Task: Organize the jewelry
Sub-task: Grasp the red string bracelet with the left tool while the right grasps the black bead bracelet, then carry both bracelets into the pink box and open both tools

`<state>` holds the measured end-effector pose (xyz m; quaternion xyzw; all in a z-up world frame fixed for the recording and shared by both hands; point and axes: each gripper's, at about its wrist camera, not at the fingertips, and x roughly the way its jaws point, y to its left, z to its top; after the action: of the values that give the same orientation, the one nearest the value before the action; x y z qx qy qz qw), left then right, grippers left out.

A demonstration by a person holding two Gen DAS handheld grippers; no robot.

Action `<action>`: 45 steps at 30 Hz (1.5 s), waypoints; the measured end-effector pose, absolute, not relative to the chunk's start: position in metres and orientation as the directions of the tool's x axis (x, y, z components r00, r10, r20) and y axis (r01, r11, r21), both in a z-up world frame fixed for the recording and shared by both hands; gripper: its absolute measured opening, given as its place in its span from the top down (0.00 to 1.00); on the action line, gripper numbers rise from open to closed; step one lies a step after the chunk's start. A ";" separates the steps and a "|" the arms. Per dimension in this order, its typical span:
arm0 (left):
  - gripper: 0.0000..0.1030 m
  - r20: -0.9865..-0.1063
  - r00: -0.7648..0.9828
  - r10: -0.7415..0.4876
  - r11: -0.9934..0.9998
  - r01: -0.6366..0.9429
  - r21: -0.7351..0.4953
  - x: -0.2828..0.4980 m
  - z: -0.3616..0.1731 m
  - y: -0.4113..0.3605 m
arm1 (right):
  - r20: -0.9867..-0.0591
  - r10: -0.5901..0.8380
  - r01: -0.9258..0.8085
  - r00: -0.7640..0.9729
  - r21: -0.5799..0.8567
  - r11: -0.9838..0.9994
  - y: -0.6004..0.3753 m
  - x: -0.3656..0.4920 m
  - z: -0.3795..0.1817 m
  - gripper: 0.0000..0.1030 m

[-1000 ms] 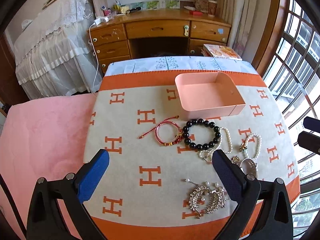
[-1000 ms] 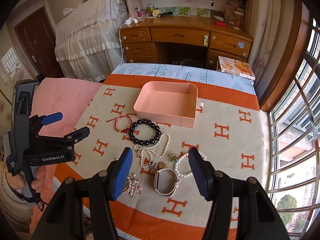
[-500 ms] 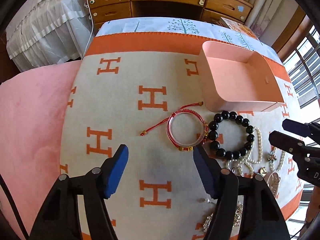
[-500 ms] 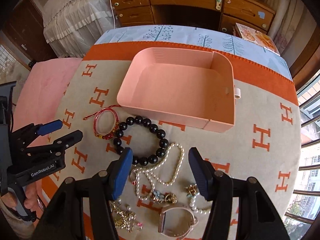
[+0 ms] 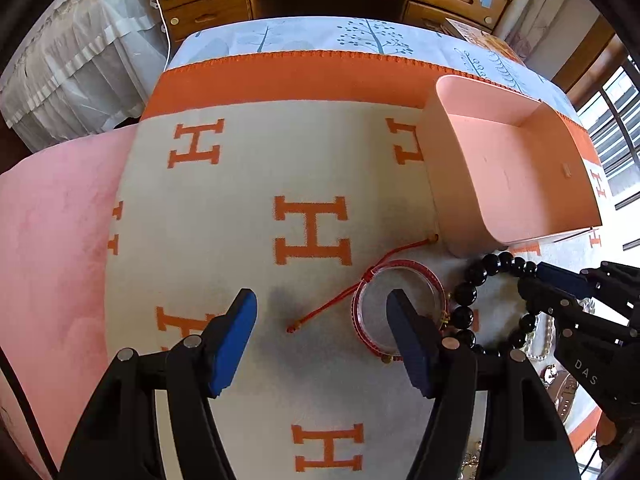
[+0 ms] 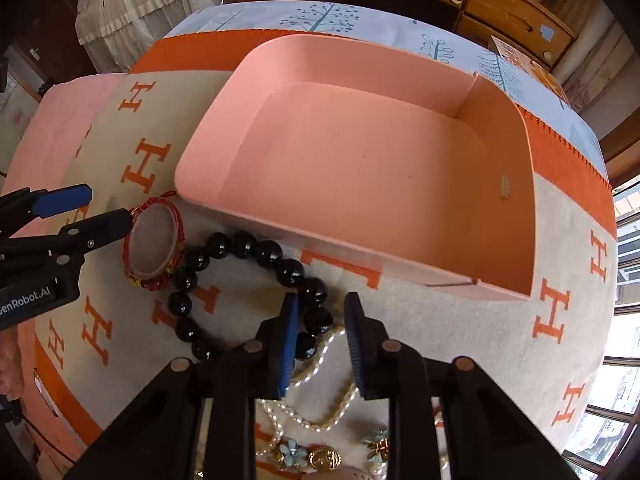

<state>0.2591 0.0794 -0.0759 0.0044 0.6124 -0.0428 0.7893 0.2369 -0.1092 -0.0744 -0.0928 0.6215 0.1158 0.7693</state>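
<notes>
Both grippers are low over the jewelry on the H-patterned blanket, pink tray empty just beyond. My left gripper stands about half open and holds nothing: its right finger sits inside the ring of the red cord bracelet, its left finger out on bare cloth. My right gripper has just been closing to a narrow gap; a bead of the black bead bracelet lies between the pads, but I cannot tell whether they bite yet. Best to close the left across the red band, not the trailing cord, and lift the black beads clear of the pearl strand tangled just beside them.
</notes>
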 end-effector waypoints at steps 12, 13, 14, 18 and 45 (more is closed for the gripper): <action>0.94 -0.977 0.207 -0.041 0.993 0.117 -0.017 0.264 -0.085 0.059 | -0.938 0.186 -0.303 0.291 0.094 0.948 -0.119 0.215 -0.022 0.86; 0.95 -0.977 0.211 -0.036 0.993 0.116 -0.012 0.262 -0.085 0.058 | -0.930 0.195 -0.304 0.311 0.097 0.948 -0.120 0.213 -0.012 0.86; 0.95 -0.976 0.213 -0.033 0.994 0.112 -0.010 0.259 -0.084 0.058 | -0.922 0.203 -0.303 0.331 0.099 0.948 -0.122 0.210 -0.002 0.86; 0.95 -0.962 0.267 -0.058 0.994 0.106 -0.030 0.245 -0.062 0.054 | -0.882 0.231 -0.289 0.410 0.114 0.950 -0.128 0.209 0.032 0.86; 0.95 -0.897 0.424 -0.126 0.989 0.126 -0.080 0.315 -0.044 -0.042 | -0.915 0.193 -0.077 0.354 0.177 0.981 -0.195 0.282 -0.049 0.85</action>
<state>0.3154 -0.0423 -0.0440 -0.0003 0.5315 -0.0746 0.8438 0.2817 -0.1946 -0.0485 0.0516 0.5626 0.0821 0.8210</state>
